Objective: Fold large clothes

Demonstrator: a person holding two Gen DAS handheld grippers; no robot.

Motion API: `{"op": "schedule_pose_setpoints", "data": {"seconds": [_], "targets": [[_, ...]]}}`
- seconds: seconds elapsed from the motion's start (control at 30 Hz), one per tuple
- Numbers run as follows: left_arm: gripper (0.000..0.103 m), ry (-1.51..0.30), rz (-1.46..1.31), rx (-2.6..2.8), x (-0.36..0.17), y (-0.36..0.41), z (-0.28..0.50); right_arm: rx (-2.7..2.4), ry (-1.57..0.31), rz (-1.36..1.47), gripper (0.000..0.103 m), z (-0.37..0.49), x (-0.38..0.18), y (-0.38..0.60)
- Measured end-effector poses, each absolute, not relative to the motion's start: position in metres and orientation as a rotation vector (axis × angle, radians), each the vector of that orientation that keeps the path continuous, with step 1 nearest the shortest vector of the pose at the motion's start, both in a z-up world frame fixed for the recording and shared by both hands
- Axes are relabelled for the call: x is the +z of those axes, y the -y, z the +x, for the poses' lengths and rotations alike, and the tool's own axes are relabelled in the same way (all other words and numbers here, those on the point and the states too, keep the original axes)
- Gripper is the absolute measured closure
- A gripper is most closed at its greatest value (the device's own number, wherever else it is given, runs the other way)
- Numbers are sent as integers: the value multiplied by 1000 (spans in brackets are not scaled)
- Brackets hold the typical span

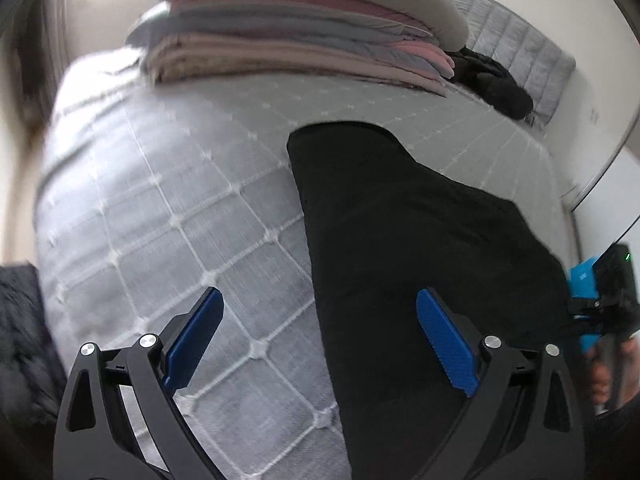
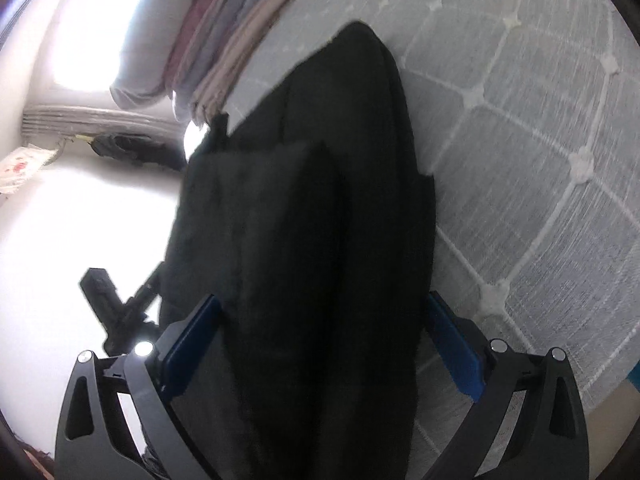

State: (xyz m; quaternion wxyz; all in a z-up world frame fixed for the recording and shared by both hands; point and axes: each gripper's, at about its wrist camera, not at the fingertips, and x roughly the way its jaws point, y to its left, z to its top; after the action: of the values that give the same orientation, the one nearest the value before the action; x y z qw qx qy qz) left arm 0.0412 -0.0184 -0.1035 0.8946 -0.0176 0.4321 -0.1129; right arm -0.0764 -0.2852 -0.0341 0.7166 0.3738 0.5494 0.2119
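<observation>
1. Left wrist view first: up close, the left gripper (image 1: pixel 320 344) had its blue pads (image 1: pixel 448 348) spread wide with nothing pinched between them. One finger sat over the bare quilt, the other over the dark cloth.
2. Same view, the black garment (image 1: pixel 400 240) lay on the grey quilted bed cover (image 1: pixel 160 220), running from the bottom edge up toward the middle, looking folded into a longish strip.
3. Further back, a stack of folded fabrics (image 1: pixel 280 40) in pink, grey and beige sat on the bed, with another small dark clothing lump (image 1: pixel 492 80) just beside it.
4. At the far right edge you could see the right gripper (image 1: pixel 600 304), blue and black, with a bit of a hand (image 1: pixel 604 376) on it.
5. Right wrist view: the right gripper (image 2: pixel 320 344) was wide apart too, with the black garment filling the gap between its fingers. Honestly couldn't tell if the pads were actually pressing on it, everything was blurry.
6. The quilted cover showed on the right, the folded stack up top, and a black stand-like thing (image 2: pixel 116 312) on the left over a washed-out bright floor.
</observation>
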Motion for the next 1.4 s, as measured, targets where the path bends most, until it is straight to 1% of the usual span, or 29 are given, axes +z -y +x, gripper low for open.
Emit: {"op": "schedule_pose_setpoints", "data": {"seconds": [0.43,0.6,0.7,0.77,0.83,0.9,0.97,1.0,1.07,1.23,1.3,1.33,1.37,1.4], "targets": [[10,-829,51,-204,-90,24,23,462,-1228,816,7,-66,-36,274],[10,-808,69,-189,-88,25,20,439,-1234,784,7,-66,-33,271],[10,-782,87,-180,-85,26,16,379,-1171,713,7,-66,-17,268],[10,-791,81,-195,-86,25,17,371,-1204,716,7,-65,-22,266],[10,-837,32,-224,-92,21,22,403,-1265,764,7,-62,-39,262],[10,-897,-71,-274,-97,10,28,431,-1266,795,6,-59,-44,264],[10,-974,-225,-367,-105,-5,36,498,-1256,874,6,-55,-47,267],[10,-1030,-347,-435,-112,-16,43,522,-1250,892,6,-55,-48,267],[10,-1098,-523,-506,-125,-32,50,560,-1256,874,6,-54,-47,261],[10,-1250,-648,-650,-155,-23,58,574,-1283,880,6,-48,-54,252],[10,-1262,-582,-671,-159,-6,56,602,-1273,887,10,-45,-54,245],[10,-1252,-563,-677,-159,0,54,609,-1278,874,15,-45,-54,242],[17,-1240,-544,-678,-157,3,52,617,-1288,861,30,-45,-55,237],[31,-1224,-526,-679,-155,5,50,615,-1290,861,36,-46,-56,236]]}}
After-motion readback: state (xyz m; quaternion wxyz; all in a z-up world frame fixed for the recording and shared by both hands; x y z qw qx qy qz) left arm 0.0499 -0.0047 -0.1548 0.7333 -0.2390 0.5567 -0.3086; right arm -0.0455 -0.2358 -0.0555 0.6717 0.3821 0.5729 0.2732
